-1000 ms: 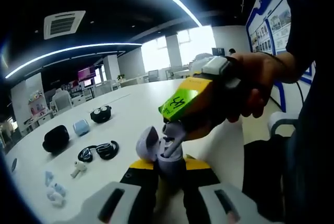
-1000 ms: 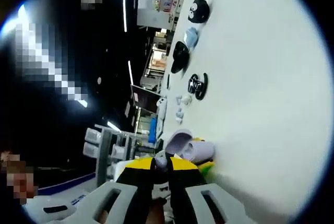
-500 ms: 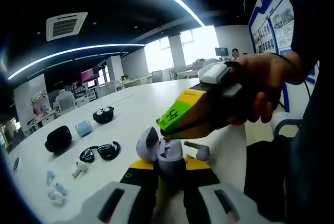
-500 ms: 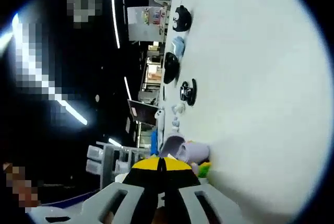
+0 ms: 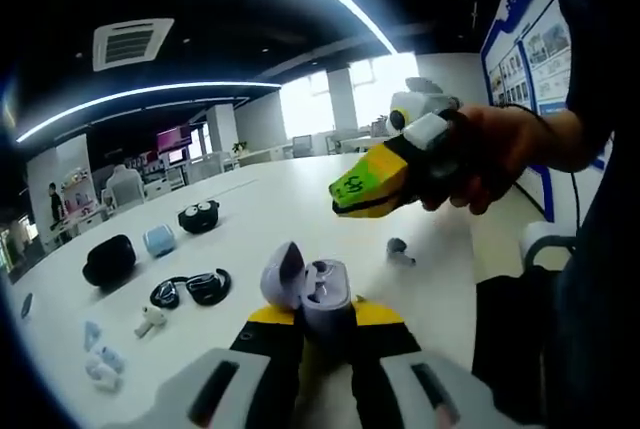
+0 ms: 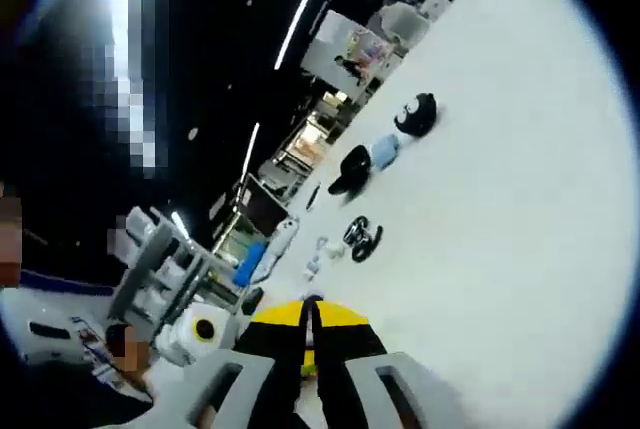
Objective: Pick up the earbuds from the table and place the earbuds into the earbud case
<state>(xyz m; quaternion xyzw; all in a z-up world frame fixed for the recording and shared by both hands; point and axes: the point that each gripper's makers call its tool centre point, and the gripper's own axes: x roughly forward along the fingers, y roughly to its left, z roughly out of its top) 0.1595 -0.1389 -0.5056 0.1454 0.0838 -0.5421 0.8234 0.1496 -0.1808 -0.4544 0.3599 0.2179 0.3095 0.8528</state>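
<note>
In the left gripper view, the left gripper (image 5: pixel 322 334) rises from six o'clock with its yellow-and-black jaws clamped on an open lavender plastic earbud case (image 5: pixel 310 290), lid tipped toward nine o'clock. The case sits just below the view's centre; something pale seems to lie in its well, though the picture is too soft to say whether it is an earbud. At about three o'clock from the case, near it but apart, a small grey earbud (image 5: pixel 397 247) lies on the white round table (image 5: pixel 300 204).

The right gripper (image 5: pixel 352 197), yellow with a green label and held in a person's hand (image 5: pixel 495 154), hangs at two o'clock above the table, its tip pointing toward nine o'clock, jaws together on nothing. In the right gripper view its jaws (image 6: pixel 308 334) meet at six o'clock, closed flat.

Toward nine o'clock lie a black oval pouch (image 5: pixel 107 260), a pale blue case (image 5: pixel 157 240), a black round case with eyes (image 5: pixel 198 216), black ear-hook earphones (image 5: pixel 190 289), a white stemmed earbud (image 5: pixel 150 321) and small pale blue pieces (image 5: pixel 100 361).
</note>
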